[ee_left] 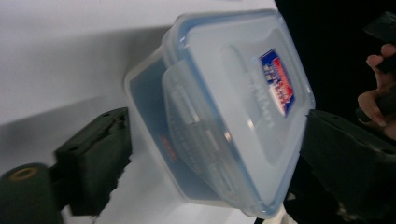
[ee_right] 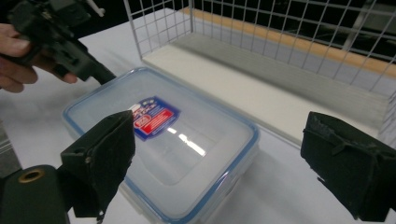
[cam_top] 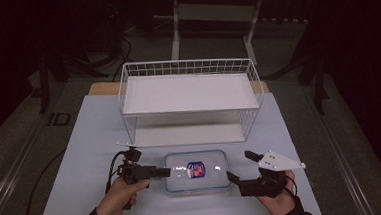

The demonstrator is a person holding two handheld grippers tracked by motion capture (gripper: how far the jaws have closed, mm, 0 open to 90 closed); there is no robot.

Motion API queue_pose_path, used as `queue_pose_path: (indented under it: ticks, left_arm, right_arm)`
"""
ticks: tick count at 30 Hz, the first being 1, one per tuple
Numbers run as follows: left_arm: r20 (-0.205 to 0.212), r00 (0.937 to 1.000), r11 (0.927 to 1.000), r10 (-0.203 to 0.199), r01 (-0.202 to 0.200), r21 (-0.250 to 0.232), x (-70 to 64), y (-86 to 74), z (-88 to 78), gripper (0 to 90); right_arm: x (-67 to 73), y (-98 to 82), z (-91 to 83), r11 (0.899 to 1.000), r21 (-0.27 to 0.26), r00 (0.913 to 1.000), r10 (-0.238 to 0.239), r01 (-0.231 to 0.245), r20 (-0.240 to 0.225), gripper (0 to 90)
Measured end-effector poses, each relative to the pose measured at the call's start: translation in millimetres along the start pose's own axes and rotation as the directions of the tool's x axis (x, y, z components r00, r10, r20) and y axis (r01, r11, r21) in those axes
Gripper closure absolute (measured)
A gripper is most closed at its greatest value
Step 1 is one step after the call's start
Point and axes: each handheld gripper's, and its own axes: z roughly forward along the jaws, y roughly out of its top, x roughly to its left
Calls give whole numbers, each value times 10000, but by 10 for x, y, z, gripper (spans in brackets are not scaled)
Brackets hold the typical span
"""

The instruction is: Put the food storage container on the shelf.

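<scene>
A clear plastic box [cam_top: 197,170] with a blue-rimmed lid and a red and blue label [cam_top: 197,169] lies flat on the white table [cam_top: 81,159], just in front of the white wire rack [cam_top: 188,100]. The left gripper [cam_top: 165,172] is at the box's left end, its jaws spread wide with the box end between them; whether they touch it I cannot tell. The right gripper [cam_top: 239,167] sits just off the box's right end, jaws spread apart and holding nothing. A hand [cam_top: 121,194] grips the left tool, another hand [cam_top: 284,202] the right.
</scene>
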Motion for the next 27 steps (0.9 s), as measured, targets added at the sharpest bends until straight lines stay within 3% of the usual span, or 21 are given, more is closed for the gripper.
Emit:
queue_pose_path:
  ticks: [4, 8, 9, 10, 15, 20, 22, 27]
  left_arm:
    - [453, 9980, 9990, -450, 448, 52, 97, -3, 29, 213]
    - [627, 9966, 9985, -543, 535, 142, 130, -7, 42, 295]
    - [987, 9930, 9977, -643, 618, 283, 144, -19, 71, 342]
    - [1092, 9917, 9974, -675, 643, 331, 146, -24, 78, 356]
    - [1042, 9932, 9982, -512, 476, 369, 150, -35, 58, 467]
    - [1053, 9943, 9992, -184, 145, 378, 125, -44, 31, 495]
    - [1143, 9934, 9994, -22, -18, 354, 108, -56, 3, 517]
    - [1268, 9910, 9985, 424, -463, 280, 51, -104, -54, 552]
  right_arm:
    - [-6, -21, 7, 10000, 80, 10000, 39, -39, -3, 100]
    - [-11, -30, 12, 9999, 114, 10000, 35, -35, -15, 100]
    - [-15, -46, 14, 9998, 156, 10000, 92, -92, 13, 100]
    - [-19, -51, 15, 9998, 177, 9999, 125, -125, -15, 100]
    - [-39, -71, 6, 9994, 231, 9996, 273, -273, 12, 118]
    - [-59, -98, 16, 9981, 362, 9988, 498, -497, -36, 127]
    - [-115, -124, 27, 9938, 401, 9940, 1053, -1041, -299, 132]
    - [-188, -176, 81, 9838, 767, 9843, 1666, -1620, -587, 145]
